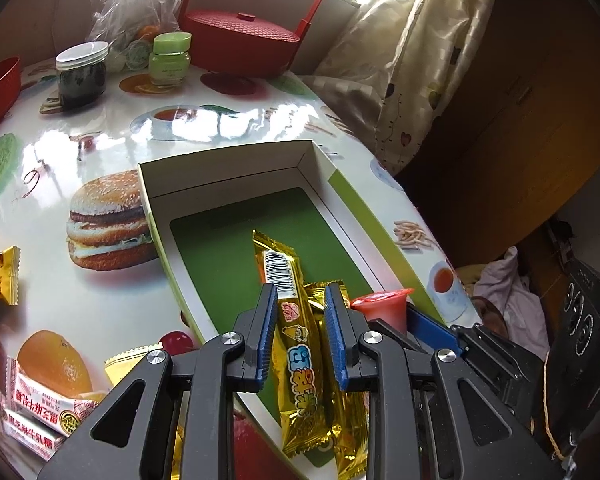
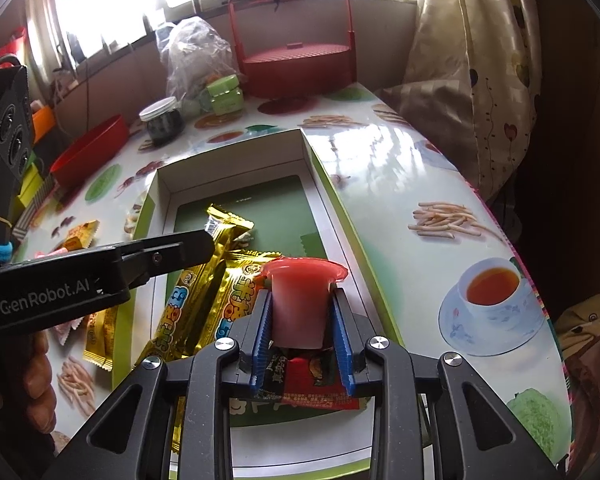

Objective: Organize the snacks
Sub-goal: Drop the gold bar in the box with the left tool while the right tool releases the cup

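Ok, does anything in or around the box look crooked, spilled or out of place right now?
Nothing is spilled or damaged. The gold snack bars lie slanted in the box, overlapping. The jelly cup is held in the right gripper over the box. Several wrapped snacks are outside it on the table.

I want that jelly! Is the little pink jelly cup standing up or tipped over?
Standing up. The jelly cup sits upright in the right gripper, its sealed red top facing up, over the box.
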`<state>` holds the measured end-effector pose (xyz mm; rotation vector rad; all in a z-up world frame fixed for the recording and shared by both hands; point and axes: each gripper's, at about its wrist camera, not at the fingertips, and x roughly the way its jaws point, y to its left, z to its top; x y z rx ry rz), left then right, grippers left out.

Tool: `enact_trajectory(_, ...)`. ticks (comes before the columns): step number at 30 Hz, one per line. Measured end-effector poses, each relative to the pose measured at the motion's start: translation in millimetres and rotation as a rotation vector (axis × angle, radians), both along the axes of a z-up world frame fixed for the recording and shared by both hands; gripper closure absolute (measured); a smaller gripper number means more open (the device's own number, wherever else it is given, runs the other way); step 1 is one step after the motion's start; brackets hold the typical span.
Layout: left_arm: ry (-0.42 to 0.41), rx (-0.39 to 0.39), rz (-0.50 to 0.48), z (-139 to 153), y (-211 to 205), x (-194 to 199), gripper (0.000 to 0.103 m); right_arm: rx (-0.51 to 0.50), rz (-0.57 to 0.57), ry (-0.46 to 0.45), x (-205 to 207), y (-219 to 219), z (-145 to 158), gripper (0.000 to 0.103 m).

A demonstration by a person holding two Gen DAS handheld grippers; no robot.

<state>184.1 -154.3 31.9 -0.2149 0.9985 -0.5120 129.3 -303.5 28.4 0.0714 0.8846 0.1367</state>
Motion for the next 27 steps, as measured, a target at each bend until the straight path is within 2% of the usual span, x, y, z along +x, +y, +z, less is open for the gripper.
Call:
enact_trajectory(11, -0.03, -0.016, 0.014, 12.0, 14.4, -15.1, 0.078, -0.007, -0.014, -0.034, -9.8, 4.6, 12.5, 0.065)
enact_trajectory(20, -0.102, 0.023, 0.031, 30.4, 29.9, -35.2, 0.077, -0.001, 0.001, -0.082, -22.7, 17.9, 25.0, 0.062)
enact_trajectory(24, -0.141, 0.047, 0.04, 38.5, 37.5, -42.6, 0.064, 0.004, 0.018, -0.097, -26.5, 25.3, 29.8, 0.062)
enact_trajectory(27, -0.151, 0.042, 0.046, 41.1, 44.3, -46.6, 0.064, 0.011, 0.034, -0.108, -28.9, 31.5, 32.8, 0.062)
